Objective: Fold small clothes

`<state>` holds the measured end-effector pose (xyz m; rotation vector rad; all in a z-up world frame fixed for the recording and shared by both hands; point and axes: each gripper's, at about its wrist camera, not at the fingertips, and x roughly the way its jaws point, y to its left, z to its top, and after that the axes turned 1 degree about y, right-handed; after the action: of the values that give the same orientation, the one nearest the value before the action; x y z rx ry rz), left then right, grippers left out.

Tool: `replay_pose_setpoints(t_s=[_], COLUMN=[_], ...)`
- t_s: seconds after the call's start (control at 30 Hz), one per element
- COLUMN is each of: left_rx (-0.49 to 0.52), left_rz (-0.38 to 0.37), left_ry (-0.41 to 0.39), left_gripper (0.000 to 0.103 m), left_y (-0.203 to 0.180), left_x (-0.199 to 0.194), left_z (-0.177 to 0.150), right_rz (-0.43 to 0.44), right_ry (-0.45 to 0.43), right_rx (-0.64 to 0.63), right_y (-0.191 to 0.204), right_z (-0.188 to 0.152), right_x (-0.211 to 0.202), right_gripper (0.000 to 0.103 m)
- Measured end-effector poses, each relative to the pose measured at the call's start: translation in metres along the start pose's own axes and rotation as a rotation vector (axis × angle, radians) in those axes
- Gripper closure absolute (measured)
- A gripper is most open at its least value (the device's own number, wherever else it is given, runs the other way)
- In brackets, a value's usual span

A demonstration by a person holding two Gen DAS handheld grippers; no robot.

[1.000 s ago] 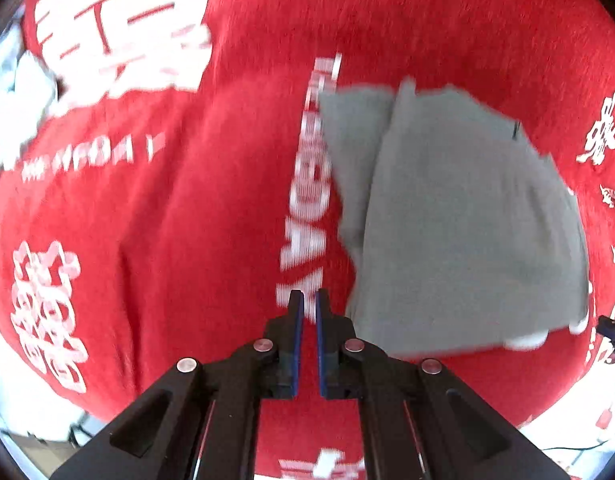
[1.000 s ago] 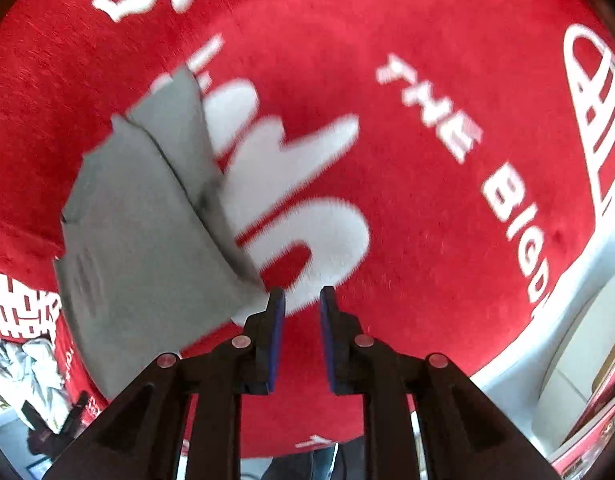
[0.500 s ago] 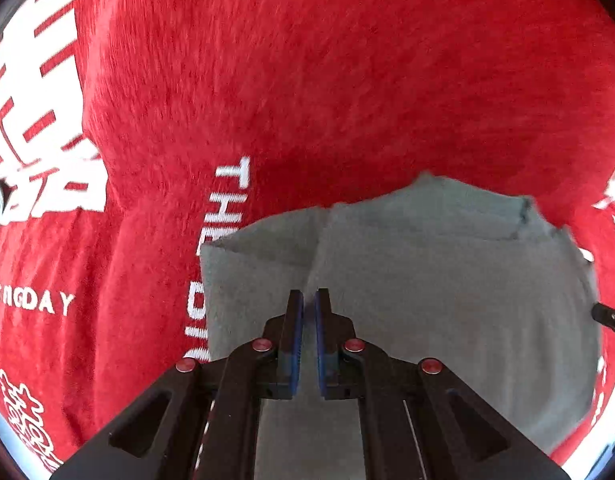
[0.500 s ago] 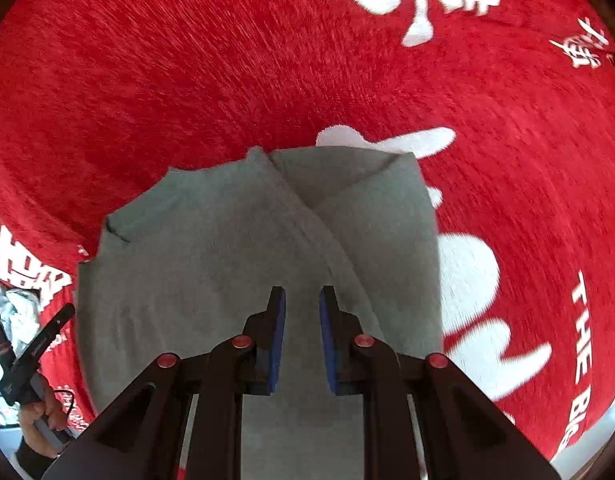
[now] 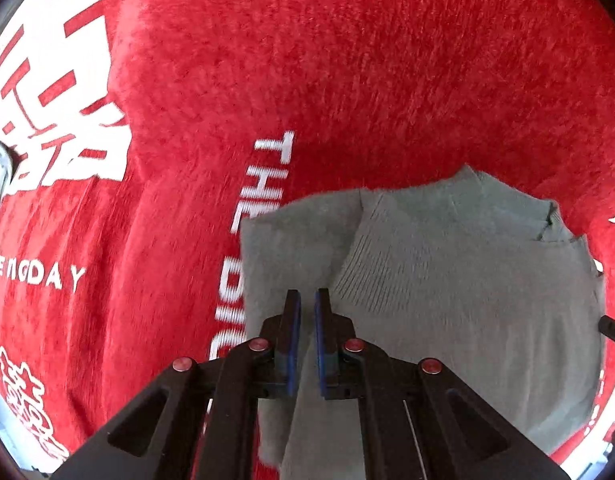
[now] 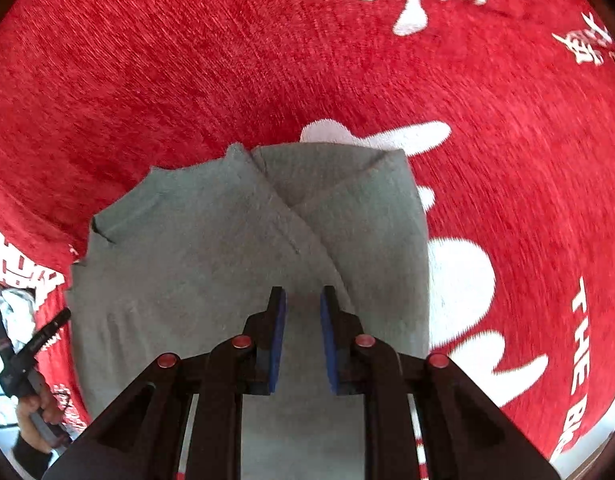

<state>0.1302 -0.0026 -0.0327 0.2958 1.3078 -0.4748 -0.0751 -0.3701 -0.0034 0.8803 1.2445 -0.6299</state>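
**Grey knit garment now under both grippers**

The grey knit garment (image 5: 447, 280), partly folded, lies on the red blanket with white lettering (image 5: 267, 60). A second ago it sat off to the side; you've swung over it. Your left gripper (image 5: 303, 300) is pinched shut and empty, your right gripper (image 6: 301, 300) narrowly parted and empty.

Both wrist views are bright and evenly lit, with no hard shadows on the red cloth (image 5: 347, 80) and only soft shading under the grey garment (image 6: 211, 272) at its edges. The fisheye lens bends everything strongly toward a dark circular rim, and the white lettering (image 5: 263, 208) curves with it. Fine streaky blur smears the cloth's pile and the print near the edges, while the black gripper frames in the foreground stay sharp.
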Motion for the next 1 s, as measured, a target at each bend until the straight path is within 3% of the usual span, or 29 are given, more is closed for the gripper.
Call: replay_pose_setpoints(t_s=[0.17,0.3,0.53,0.77,1.0], left_rx=[0.038,0.054,0.068,0.071,0.047], left_rz=[0.005,0.005,0.007,0.02,0.02], left_ry=[0.056,0.079,0.137,0.145,0.154], left_gripper=[0.096,0.096,0.096,0.096,0.096], left_y=[-0.001,-0.004,-0.004,-0.004,-0.001], left_x=[-0.015,-0.025,-0.032,-0.039,-0.041], left_z=[-0.028,-0.048,-0.084,-0.096,-0.098], right_rz=[0.031,0.025,0.031,0.032,0.044], right_ry=[0.047,0.069,0.105,0.13,0.15], right_rx=[0.038,0.066,0.072,0.061,0.031], right_y=[-0.005,-0.004,0.012,0.029,0.051], right_z=[-0.022,-0.043,-0.068,-0.085,-0.099], right_x=[-0.011,-0.016,-0.014,-0.014,-0.01], right_gripper=[0.082,0.061,0.057,0.048,0.029])
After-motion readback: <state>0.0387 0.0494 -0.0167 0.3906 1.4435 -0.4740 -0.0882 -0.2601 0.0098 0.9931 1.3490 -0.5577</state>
